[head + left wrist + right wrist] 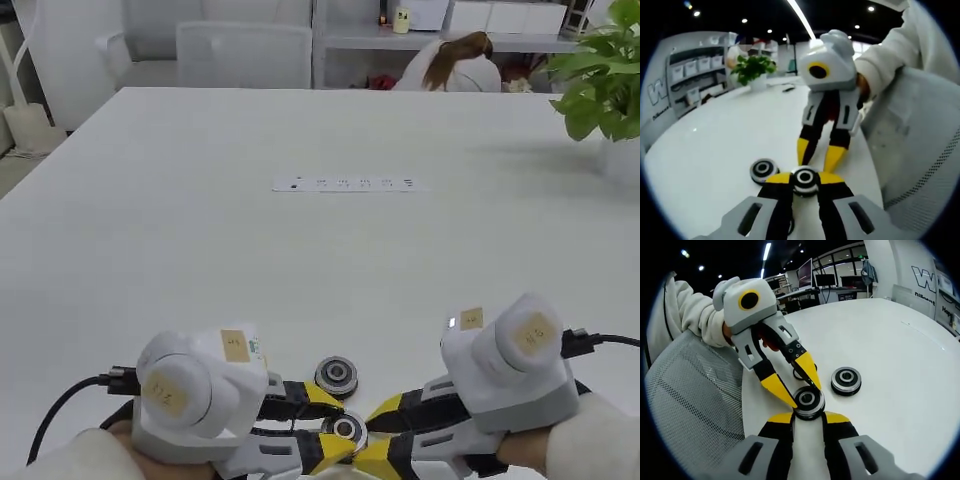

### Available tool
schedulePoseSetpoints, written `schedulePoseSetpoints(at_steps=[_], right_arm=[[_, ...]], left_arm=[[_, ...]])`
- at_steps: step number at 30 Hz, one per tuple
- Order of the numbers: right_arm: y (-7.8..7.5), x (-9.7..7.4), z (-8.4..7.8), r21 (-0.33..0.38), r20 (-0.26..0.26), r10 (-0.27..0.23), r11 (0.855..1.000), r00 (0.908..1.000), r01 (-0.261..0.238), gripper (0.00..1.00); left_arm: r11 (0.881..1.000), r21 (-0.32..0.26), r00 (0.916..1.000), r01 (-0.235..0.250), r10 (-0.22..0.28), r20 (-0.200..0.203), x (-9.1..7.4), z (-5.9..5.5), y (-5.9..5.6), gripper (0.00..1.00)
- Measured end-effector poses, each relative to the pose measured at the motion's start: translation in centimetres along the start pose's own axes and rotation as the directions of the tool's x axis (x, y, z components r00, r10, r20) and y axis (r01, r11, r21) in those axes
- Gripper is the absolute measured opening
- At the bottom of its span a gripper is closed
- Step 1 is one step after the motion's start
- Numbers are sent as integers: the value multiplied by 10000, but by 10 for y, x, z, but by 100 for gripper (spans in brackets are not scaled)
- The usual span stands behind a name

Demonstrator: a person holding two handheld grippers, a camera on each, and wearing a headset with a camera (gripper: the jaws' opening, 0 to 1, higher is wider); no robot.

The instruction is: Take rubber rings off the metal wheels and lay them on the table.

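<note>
A metal wheel with a black rubber ring (pixel 347 428) sits just off the table's near edge, between the tips of both grippers. My left gripper (pixel 805 177) has its yellow-tipped jaws closed against the sides of this wheel (pixel 805 180). From the opposite side, my right gripper (pixel 808 416) also presses its jaws on the same wheel (pixel 808 401). A second ringed wheel (pixel 336 375) lies flat on the table close behind, untouched. It appears as the second wheel (pixel 764 171) in the left gripper view and as the second wheel (pixel 846 380) in the right gripper view.
The white table (pixel 300 260) stretches far ahead, with a flat power strip (pixel 345 184) at its middle. A potted plant (pixel 600 90) stands at the far right. A white chair (pixel 245 55) and a seated person (pixel 460 62) are beyond the far edge.
</note>
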State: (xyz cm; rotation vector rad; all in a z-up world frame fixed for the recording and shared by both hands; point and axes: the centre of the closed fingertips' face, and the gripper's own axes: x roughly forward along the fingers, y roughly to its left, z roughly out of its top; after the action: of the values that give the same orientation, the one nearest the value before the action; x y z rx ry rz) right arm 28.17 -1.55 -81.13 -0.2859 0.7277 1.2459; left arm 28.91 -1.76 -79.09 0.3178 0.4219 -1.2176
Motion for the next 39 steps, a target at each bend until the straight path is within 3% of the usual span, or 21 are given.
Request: schedulePoseSetpoints(at_steps=[5,16,21,26,28,31,33,39], right_arm=[[-2,-1,-1,-209,-53,-6,9998,10000,5,15],[-4,-2,-3,-508,-154,-155,9986,9998,147,3],[-5,-2,-3,-235,-157,-239,9994,9996,236,1],[-7,-3,-4,746,-227,-342,9966,9992,358,0],[-7,-4,-4,1540,-220,-341,9874,9992,371,0],[-9,-6,-4,2068,-101,-312,9779,9995,326,0],[-9,-7,-4,2722,-33,-278,9618,9996,276,0],[-11,-10,-2,3402,180,-253,9402,9995,176,0]], left_arm=[[10000,-22,10000,5,-5,56,0,0,-2,15],[10000,-98,10000,-15,16,87,-2,0,-4,15],[9999,-105,9999,-12,13,128,-2,0,-4,15],[10000,-26,9998,-25,25,182,-1,0,-4,15],[9993,357,9999,-65,61,115,-1,-1,-5,15],[9992,403,9999,-73,70,88,0,-1,-5,15],[9993,379,9999,-55,51,95,0,-1,-4,15],[9993,366,9999,-43,39,104,0,-1,-4,15]])
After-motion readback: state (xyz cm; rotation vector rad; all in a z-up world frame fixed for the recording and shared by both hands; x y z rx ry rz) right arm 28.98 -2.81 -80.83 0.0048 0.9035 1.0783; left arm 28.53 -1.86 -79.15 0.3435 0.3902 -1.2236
